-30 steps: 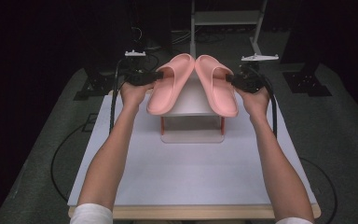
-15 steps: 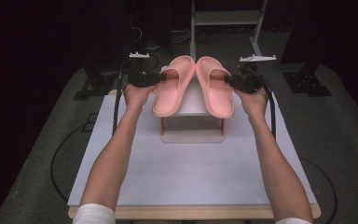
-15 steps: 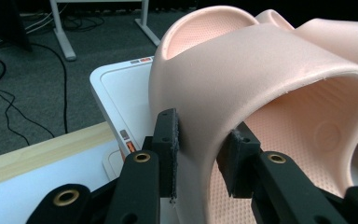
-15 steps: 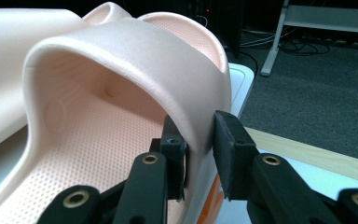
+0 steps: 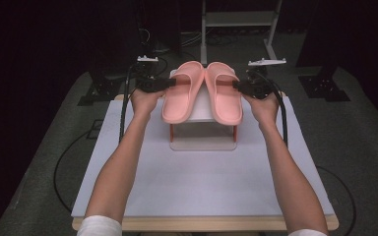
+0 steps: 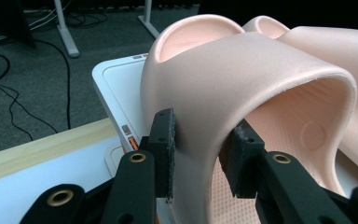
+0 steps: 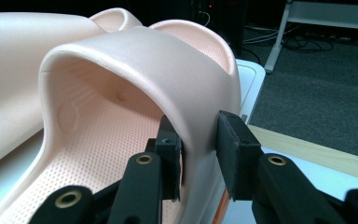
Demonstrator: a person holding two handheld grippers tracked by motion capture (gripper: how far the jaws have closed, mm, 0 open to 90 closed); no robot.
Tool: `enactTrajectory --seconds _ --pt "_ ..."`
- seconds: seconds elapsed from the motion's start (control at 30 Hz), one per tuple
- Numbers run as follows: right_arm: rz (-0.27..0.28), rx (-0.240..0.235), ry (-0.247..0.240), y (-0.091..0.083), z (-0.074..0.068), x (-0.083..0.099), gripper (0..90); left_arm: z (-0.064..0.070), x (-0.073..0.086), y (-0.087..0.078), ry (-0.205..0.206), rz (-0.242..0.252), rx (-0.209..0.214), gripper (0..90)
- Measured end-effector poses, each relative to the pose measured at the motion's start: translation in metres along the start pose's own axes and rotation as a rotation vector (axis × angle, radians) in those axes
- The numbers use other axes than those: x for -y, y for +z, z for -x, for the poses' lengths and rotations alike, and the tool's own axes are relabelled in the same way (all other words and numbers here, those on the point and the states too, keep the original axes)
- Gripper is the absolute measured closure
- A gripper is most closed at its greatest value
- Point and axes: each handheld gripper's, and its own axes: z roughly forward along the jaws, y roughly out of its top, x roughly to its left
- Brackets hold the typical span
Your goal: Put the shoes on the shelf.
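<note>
Two pink slide sandals lie side by side on a small white stand (image 5: 203, 105) with orange legs at the far middle of the table. My left gripper (image 5: 173, 82) is shut on the outer side of the left sandal's (image 5: 181, 93) strap; its pads pinch the strap wall (image 6: 200, 135) in the left gripper view, where the gripper (image 6: 197, 151) rises from below. My right gripper (image 5: 236, 85) is shut on the outer side of the right sandal's (image 5: 224, 93) strap (image 7: 200, 121), with the gripper (image 7: 199, 154) clamped across it.
The stand sits on a white sheet (image 5: 202, 182) covering a wooden table (image 5: 202, 223). Cables (image 5: 124, 105) trail from both grippers. Metal frame legs (image 5: 236, 19) and black stands (image 5: 322, 86) are on the grey floor beyond.
Both sandals have swung from a splayed V to nearly parallel, their near ends brought closer together, and both rest lower on the stand. Both grippers kept their hold.
</note>
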Motion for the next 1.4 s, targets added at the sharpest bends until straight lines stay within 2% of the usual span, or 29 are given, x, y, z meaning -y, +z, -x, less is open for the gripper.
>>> enactTrajectory --seconds 0.37,0.67,1.4 --pt "-0.017 0.001 0.003 0.005 0.000 0.001 69.2 0.000 0.002 0.005 -0.016 -0.010 0.002 65.7" --pt "-0.011 0.011 0.006 0.011 -0.002 -0.002 67.9 0.001 0.002 0.010 -0.031 -0.006 0.010 64.8" --pt "0.000 0.012 0.016 0.017 -0.010 -0.004 65.4 0.008 0.003 0.012 -0.017 -0.006 0.020 64.3"
